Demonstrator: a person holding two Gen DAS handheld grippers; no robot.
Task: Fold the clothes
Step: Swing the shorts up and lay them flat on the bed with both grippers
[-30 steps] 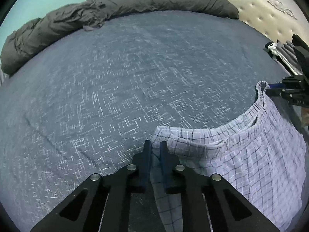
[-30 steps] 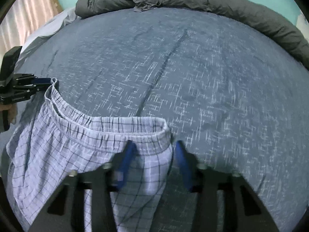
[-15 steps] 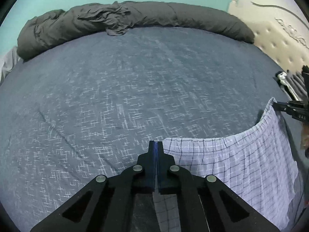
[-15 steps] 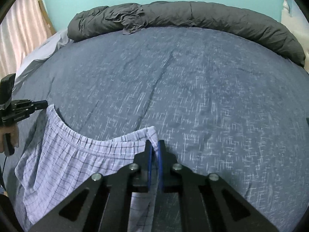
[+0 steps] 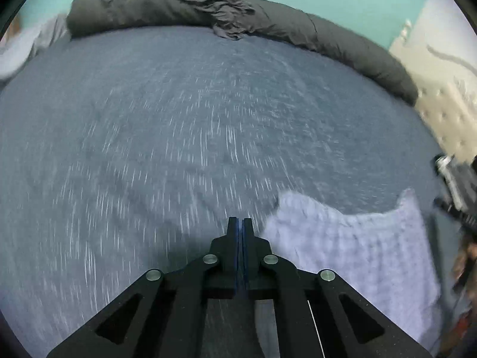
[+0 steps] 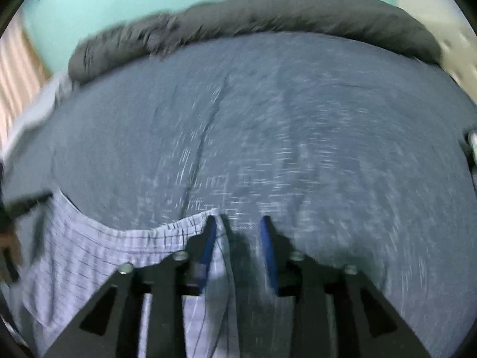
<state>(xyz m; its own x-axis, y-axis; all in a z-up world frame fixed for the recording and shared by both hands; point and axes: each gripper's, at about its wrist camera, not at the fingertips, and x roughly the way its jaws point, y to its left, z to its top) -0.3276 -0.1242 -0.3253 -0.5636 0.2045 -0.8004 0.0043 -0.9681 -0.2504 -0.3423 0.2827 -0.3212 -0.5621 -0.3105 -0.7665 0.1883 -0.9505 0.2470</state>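
Observation:
The light checked shorts [image 5: 351, 247] hang over the blue patterned bed sheet [image 5: 179, 137]. My left gripper [image 5: 239, 223] is shut; the cloth sits just right of its fingers and I cannot see it between the pads. In the right wrist view my right gripper [image 6: 238, 226] is open, with the waistband [image 6: 167, 232] corner lying against its left finger [image 6: 210, 232]. The right gripper also shows at the right edge of the left wrist view [image 5: 456, 205]. Both views are blurred by motion.
A rolled dark grey duvet [image 5: 238, 21] lies along the far side of the bed. A cream padded headboard [image 5: 447, 89] stands at the right. A teal wall is behind. A curtain [image 6: 18, 68] hangs at the left.
My right gripper has opened after being shut on the waistband half a second ago. My left gripper stays shut and the cloth corner has slipped to its right. Both views have tilted upward.

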